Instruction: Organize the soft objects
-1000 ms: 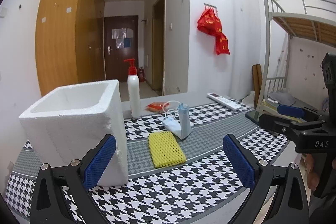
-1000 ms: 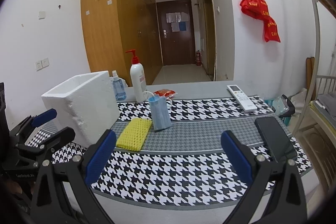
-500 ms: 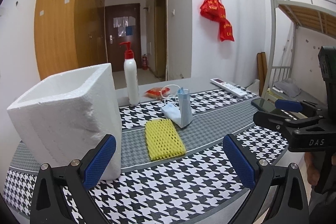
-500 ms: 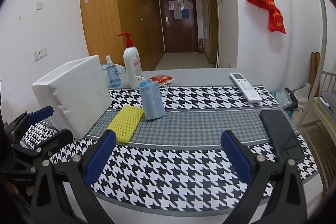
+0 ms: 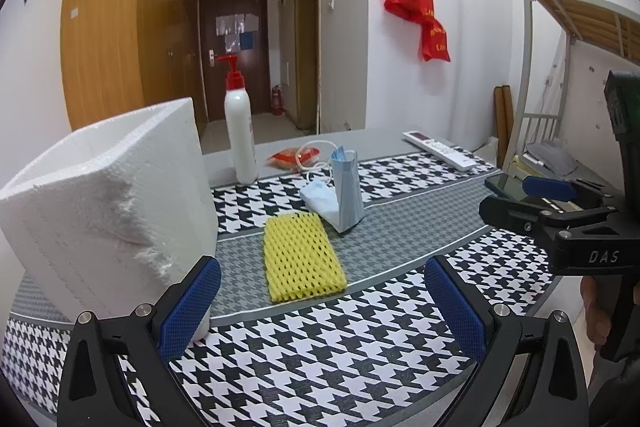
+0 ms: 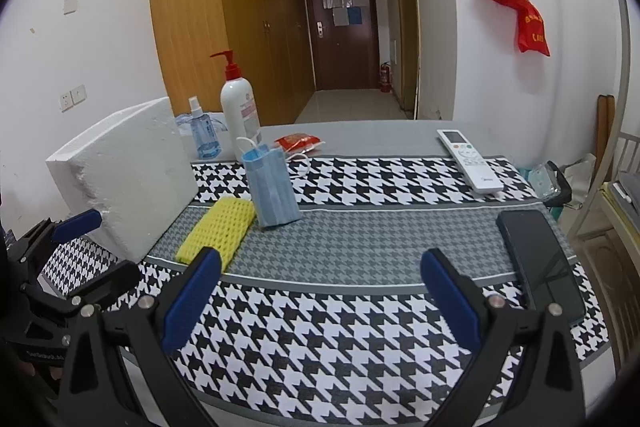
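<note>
A yellow foam net (image 5: 302, 258) lies flat on the houndstooth cloth, right of a white foam box (image 5: 108, 203). A blue face mask (image 5: 347, 193) stands folded behind it, with a white mask (image 5: 318, 197) beside it. My left gripper (image 5: 322, 301) is open and empty, just short of the net. My right gripper (image 6: 320, 297) is open and empty over the table's front; in its view the net (image 6: 218, 229), blue mask (image 6: 274, 187) and box (image 6: 128, 179) lie ahead to the left.
A pump bottle (image 6: 238, 107), a blue spray bottle (image 6: 202, 131) and a red packet (image 6: 298, 143) stand at the back. A white remote (image 6: 470, 161) and a black phone (image 6: 540, 261) lie on the right. A bunk bed (image 5: 576, 11) stands to the right.
Both grippers have moved lower and forward toward the table. The net, masks and box look larger and nearer. Nothing on the table has moved.
</note>
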The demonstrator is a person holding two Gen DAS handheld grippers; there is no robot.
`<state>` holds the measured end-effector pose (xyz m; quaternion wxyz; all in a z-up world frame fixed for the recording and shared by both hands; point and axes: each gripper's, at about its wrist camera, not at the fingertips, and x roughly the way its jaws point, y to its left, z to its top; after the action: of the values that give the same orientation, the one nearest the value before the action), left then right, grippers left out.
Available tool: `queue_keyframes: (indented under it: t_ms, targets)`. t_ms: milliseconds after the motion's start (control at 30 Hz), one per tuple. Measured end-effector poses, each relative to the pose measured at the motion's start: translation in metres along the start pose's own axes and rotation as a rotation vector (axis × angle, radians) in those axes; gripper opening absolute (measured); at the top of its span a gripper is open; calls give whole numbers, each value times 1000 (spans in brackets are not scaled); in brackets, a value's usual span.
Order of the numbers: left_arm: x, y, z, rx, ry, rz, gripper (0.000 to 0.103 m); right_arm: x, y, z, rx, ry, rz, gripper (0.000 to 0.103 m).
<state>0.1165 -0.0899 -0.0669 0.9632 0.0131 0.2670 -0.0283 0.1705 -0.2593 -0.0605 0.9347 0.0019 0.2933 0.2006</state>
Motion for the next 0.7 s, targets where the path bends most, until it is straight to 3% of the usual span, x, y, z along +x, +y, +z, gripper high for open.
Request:
queue_keyframes:
  t_ms: [367,700]
  targets:
    - [26,-7,4,-1,55,11,102,18,-8,8,-3,26,24,101]
    - [42,-4,7,-13,90,66,102,37,-8,13,-23,67,58,101]
